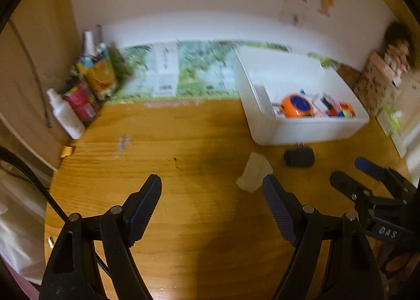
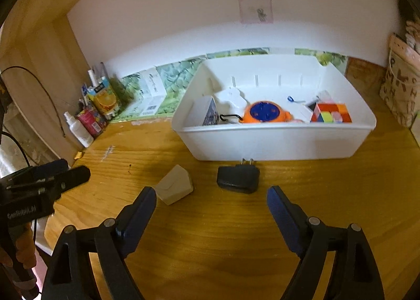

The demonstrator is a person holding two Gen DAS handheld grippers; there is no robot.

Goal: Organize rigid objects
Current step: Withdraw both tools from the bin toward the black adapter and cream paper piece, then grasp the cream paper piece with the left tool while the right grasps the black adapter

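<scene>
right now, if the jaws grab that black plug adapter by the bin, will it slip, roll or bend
The black plug adapter looks like rigid moulded plastic, so it probably won't bend. It lies flat on the wooden table, so rolling seems unlikely. Its smooth rounded shell might slip, and the prongs nearly touch the white bin.

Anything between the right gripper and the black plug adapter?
Nothing: in the right wrist view, only bare wooden tabletop separates the open right gripper from the black plug adapter.
</scene>
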